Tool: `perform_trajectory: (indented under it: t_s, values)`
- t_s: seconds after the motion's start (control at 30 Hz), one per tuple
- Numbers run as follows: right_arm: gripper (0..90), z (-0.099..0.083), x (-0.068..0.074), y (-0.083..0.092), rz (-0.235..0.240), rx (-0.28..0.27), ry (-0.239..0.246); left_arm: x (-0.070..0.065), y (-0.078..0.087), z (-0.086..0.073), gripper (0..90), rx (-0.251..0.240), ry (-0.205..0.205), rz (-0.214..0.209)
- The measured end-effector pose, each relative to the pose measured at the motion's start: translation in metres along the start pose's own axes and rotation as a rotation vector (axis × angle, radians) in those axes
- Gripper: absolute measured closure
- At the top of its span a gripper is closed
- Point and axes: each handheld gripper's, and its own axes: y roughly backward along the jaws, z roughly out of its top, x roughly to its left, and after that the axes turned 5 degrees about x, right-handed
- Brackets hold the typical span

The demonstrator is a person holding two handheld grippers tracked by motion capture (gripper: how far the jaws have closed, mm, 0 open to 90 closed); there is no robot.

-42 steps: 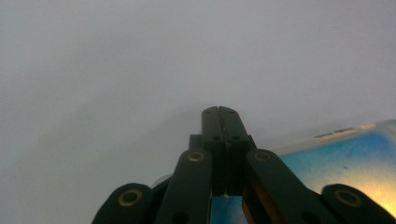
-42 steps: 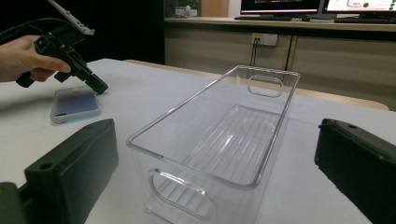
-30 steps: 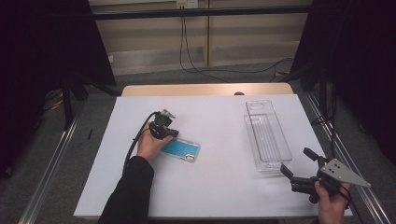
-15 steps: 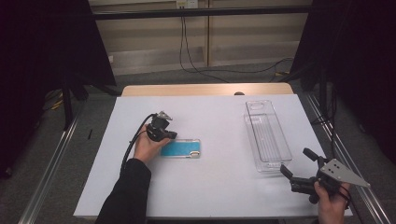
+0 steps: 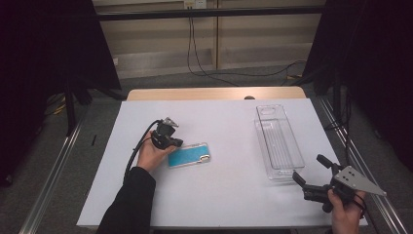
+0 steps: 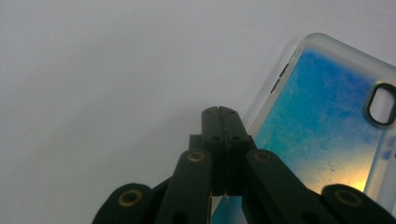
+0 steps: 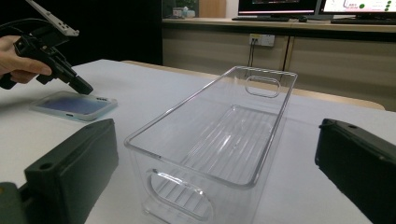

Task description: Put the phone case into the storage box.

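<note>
High view: left tongs closed, empty, at phone case edge; right tongs open near clear bin.

Left gripper jaws were pressed together, empty, tips just beside the blue phone case's edge on the white worktop.

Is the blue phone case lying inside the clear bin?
No, the phone case lies flat on the table, apart from the clear bin.

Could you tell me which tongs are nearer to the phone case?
Left. The left tongs, shut, sit at the phone case edge; the right tongs wait beyond the clear bin.
</note>
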Motion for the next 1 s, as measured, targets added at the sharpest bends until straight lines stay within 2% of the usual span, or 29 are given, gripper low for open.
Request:
perform_trajectory:
  t_s: [0.37, 0.47, 0.9, 1.0]
  values:
    - [0.0, 0.0, 0.0, 0.0, 0.002, -0.002, 0.001, -0.006, 0.004, -0.004, 90.0, 0.018, -0.021, 0.017]
    - [0.0, 0.0, 0.0, 0.0, 0.002, 0.0, 0.001, -0.008, 0.005, -0.005, 90.0, 0.011, -0.003, 0.027]
    - [0.0, 0.0, 0.0, 0.0, -0.001, 0.0, 0.0, -0.012, 0.008, -0.011, 90.0, 0.01, -0.009, 0.024]
    - [0.0, 0.0, 0.0, 0.0, 0.001, -0.001, 0.0, -0.012, 0.008, -0.013, 90.0, -0.005, 0.01, 0.018]
